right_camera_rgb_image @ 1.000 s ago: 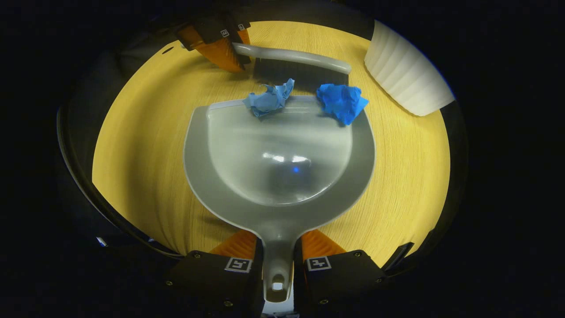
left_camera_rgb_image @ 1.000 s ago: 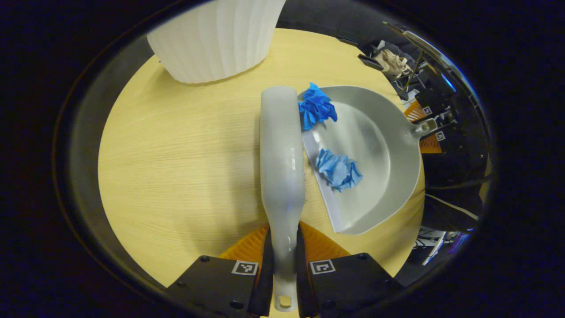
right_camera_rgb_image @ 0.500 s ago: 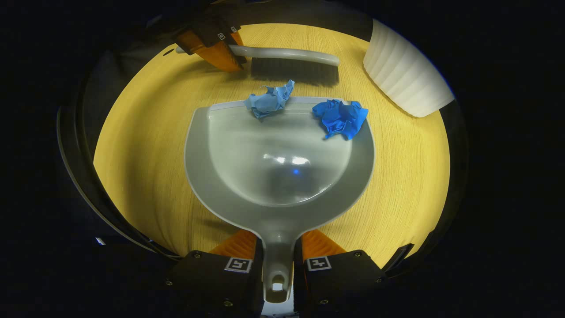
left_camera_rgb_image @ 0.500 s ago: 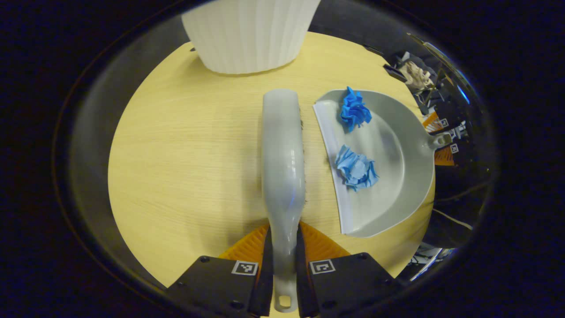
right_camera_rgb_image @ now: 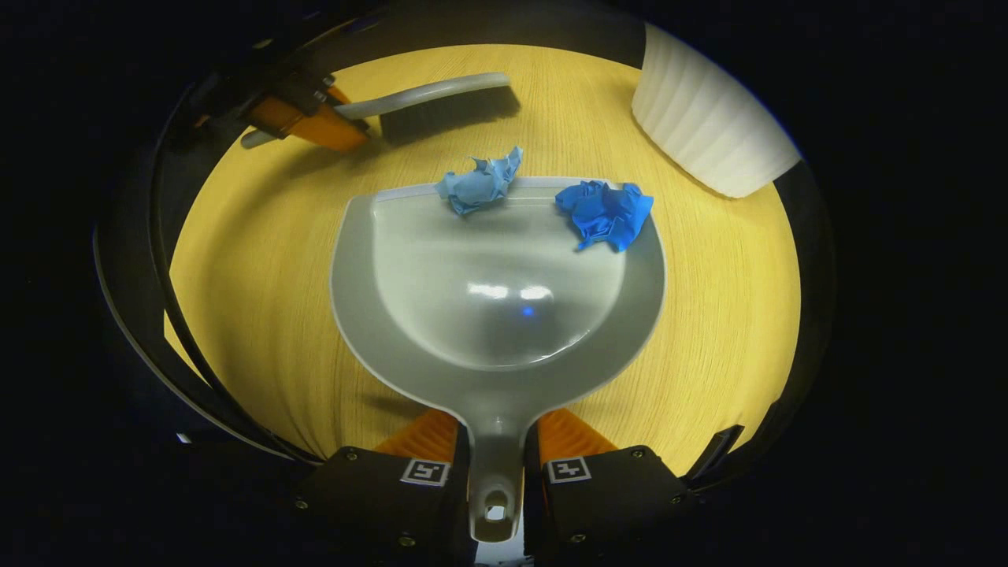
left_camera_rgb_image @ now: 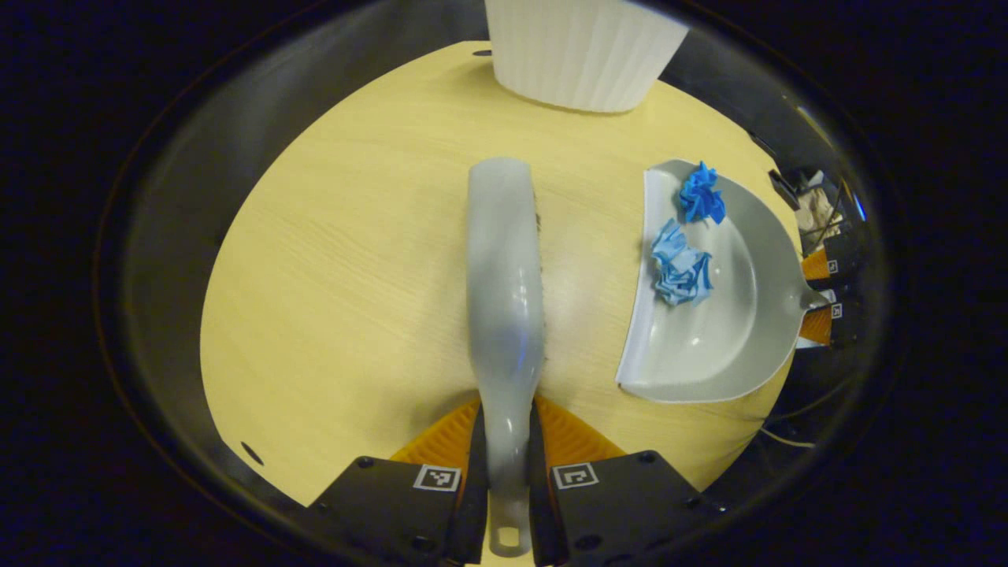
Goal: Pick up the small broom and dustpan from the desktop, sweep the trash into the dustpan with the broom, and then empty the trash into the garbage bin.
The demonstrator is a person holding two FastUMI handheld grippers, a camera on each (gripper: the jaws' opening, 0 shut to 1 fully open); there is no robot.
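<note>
My left gripper (left_camera_rgb_image: pixel 504 441) is shut on the handle of the grey broom (left_camera_rgb_image: pixel 504 268), which reaches forward over the wooden desktop (left_camera_rgb_image: pixel 354 276). Off to its right lies the grey dustpan (left_camera_rgb_image: pixel 732 315) with a dark blue paper ball (left_camera_rgb_image: pixel 701 193) and a light blue paper ball (left_camera_rgb_image: pixel 681 264) near its lip. In the right gripper view my right gripper (right_camera_rgb_image: pixel 494 449) is shut on the handle of the dustpan (right_camera_rgb_image: pixel 496 315). The light blue ball (right_camera_rgb_image: pixel 478 183) and the dark blue ball (right_camera_rgb_image: pixel 605 211) rest at its front edge. The broom (right_camera_rgb_image: pixel 433 102) with the left gripper (right_camera_rgb_image: pixel 303 126) hangs beyond, at the upper left.
A white ribbed garbage bin (left_camera_rgb_image: pixel 583 47) stands at the far side of the desktop; in the right gripper view the bin (right_camera_rgb_image: pixel 701 126) is at the upper right. The desktop's edge curves close behind the dustpan handle.
The broom has drawn back from the dustpan's lip, to the left in the right gripper view. The dark blue ball has settled inside the pan. The dustpan has stayed in place.
</note>
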